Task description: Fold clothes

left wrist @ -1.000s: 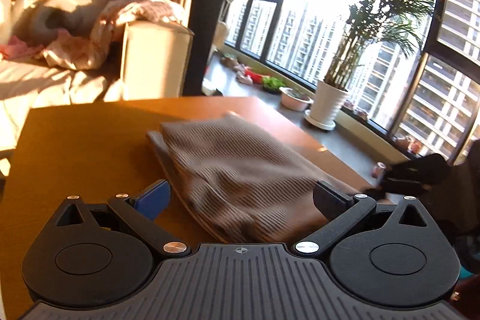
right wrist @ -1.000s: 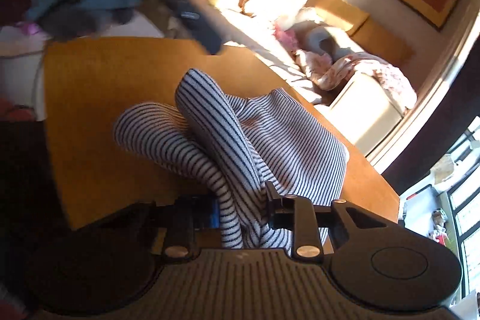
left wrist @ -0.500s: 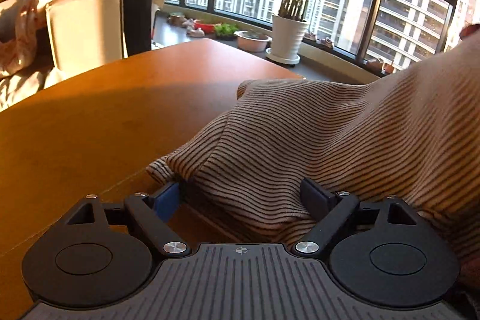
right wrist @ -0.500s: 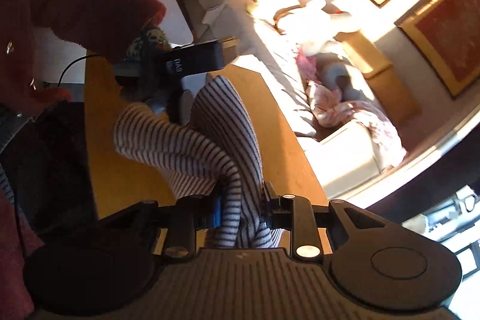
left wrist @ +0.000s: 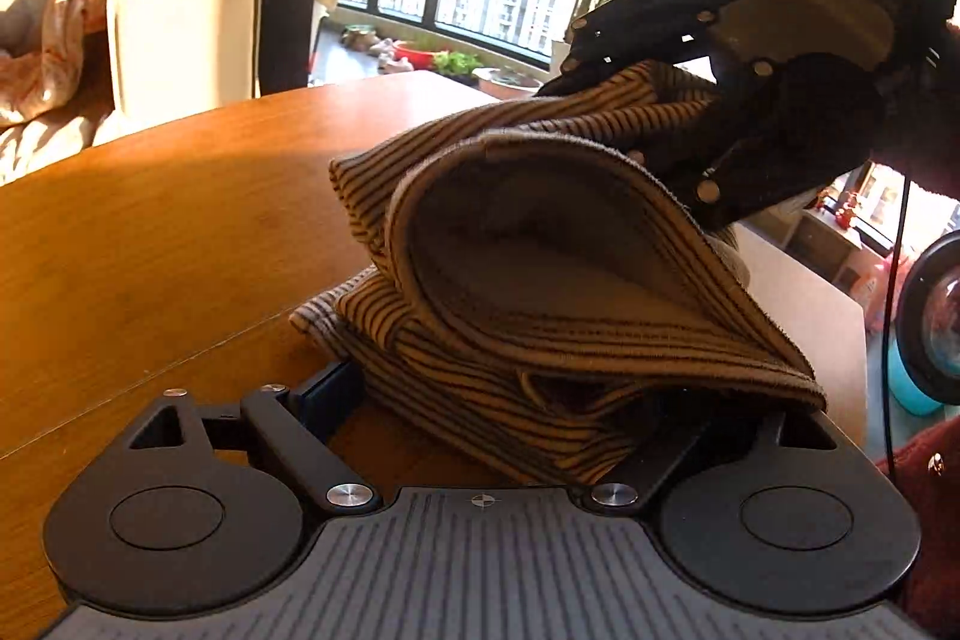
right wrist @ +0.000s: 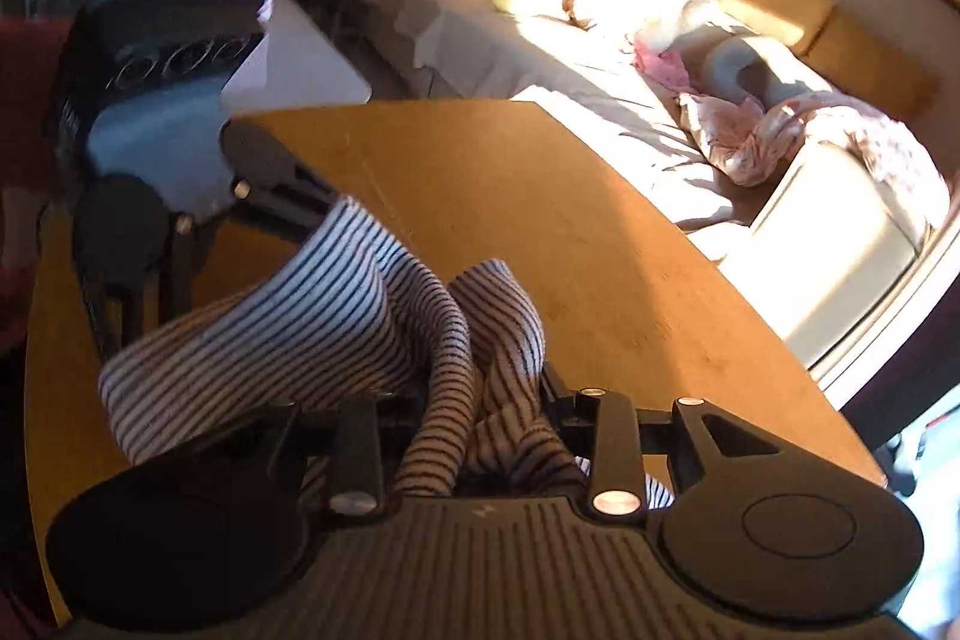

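From the left wrist camera, your left gripper [left wrist: 498, 400] sits low on the wooden table [left wrist: 150, 232] with its jaws spread wide; the striped garment [left wrist: 540, 280] lies bunched between them, but the right-hand finger is buried under cloth, so you cannot tell whether anything is actually pinched. Treat it as not gripping. Far and to the right, your right gripper [left wrist: 606, 70] holds the upper edge of the garment lifted, so the fabric curls into an open loop above the lower layers. The risk here: if you close the left jaws now, you may catch several layers at once, or only the bottom one, and the fold will come out crooked.

From the right wrist camera, your right gripper [right wrist: 480, 400] is clamped on a thick twisted bunch of the striped garment [right wrist: 312, 322], which runs from the jaws out to the left and drapes toward the left gripper [right wrist: 264, 202]. The garment hangs off the near left part of the table [right wrist: 540, 196], close to its edge. A twisted bunch is a poor hold: pull hard and a layer may slip free, or the twist gets pressed into the fold. Drag it further left and the loose part could slide off the table edge.
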The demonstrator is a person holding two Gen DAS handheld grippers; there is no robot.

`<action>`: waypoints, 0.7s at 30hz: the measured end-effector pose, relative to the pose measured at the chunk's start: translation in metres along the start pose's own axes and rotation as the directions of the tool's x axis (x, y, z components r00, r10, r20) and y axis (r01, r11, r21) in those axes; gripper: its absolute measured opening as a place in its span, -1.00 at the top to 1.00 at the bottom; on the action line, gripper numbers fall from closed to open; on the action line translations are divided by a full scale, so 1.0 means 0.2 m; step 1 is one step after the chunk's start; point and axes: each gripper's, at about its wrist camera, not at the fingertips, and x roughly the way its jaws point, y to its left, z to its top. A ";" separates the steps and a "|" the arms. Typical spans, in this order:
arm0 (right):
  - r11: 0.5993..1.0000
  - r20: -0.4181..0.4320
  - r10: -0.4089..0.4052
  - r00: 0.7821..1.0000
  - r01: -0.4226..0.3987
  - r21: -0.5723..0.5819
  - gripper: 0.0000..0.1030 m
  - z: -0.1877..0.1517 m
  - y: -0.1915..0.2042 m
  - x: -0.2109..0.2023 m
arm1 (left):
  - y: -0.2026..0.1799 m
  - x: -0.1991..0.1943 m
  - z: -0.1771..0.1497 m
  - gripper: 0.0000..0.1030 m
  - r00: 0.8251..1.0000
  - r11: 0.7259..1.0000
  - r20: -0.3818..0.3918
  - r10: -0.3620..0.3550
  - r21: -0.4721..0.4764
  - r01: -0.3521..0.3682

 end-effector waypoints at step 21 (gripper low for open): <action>0.847 0.213 -0.231 0.949 0.089 0.524 -0.46 -0.32 -0.21 -0.22 | 0.11 -0.37 0.13 -0.93 0.977 0.994 0.211 0.017 -0.111 0.007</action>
